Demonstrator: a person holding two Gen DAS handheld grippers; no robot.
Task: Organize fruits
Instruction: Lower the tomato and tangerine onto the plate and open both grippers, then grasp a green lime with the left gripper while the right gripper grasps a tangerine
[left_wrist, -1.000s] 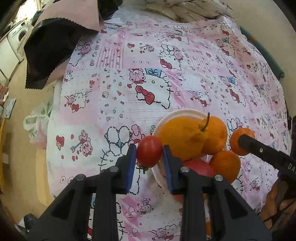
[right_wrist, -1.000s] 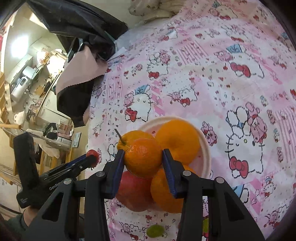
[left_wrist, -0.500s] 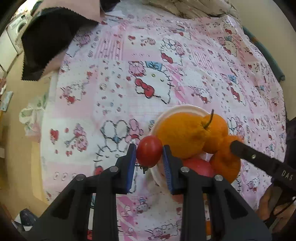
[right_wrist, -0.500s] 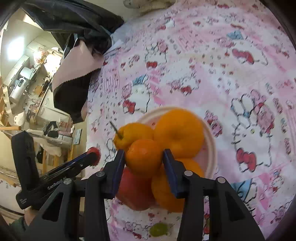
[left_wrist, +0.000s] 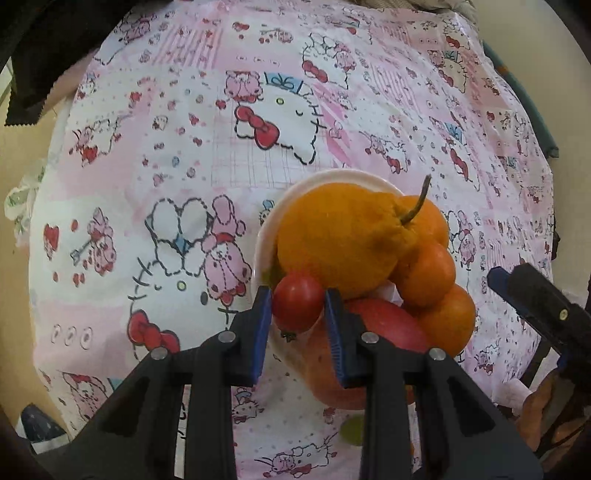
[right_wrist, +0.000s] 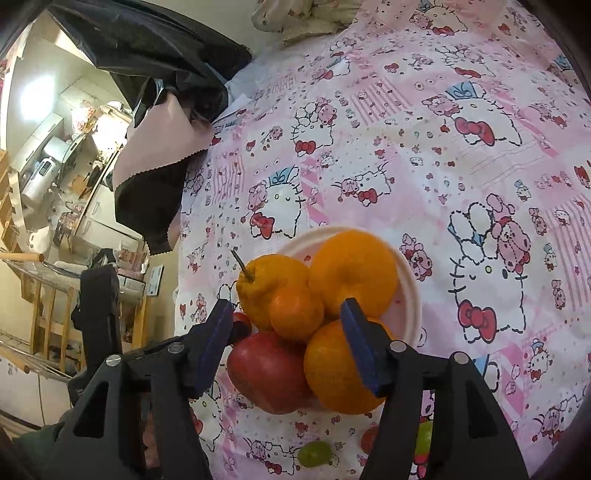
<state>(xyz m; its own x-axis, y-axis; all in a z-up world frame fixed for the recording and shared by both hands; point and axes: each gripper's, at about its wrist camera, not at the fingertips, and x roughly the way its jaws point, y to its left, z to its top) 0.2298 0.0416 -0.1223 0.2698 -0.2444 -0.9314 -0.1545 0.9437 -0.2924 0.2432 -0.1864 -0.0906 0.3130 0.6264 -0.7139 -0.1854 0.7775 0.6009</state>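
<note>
Left gripper (left_wrist: 298, 310) clamped on tomato (left_wrist: 297, 305), poised at near-left rim of plate (left_wrist: 264, 236), pile just ahead-right. Right gripper (right_wrist: 286, 320) apart above mandarin (right_wrist: 295, 312).

1. A home is showing here: a pink cartoon-cat cloth (right_wrist: 424, 155) is covering the table.
2. A plate (right_wrist: 412, 295) is sitting on it, piled with fruit (right_wrist: 351, 273).
3. Kitchen cabinets (right_wrist: 51, 125) and a wooden rack (right_wrist: 40, 317) are standing behind, crowded with household clutter.
4. A dark garment (right_wrist: 147, 48) is lying over the table's far edge.
</note>
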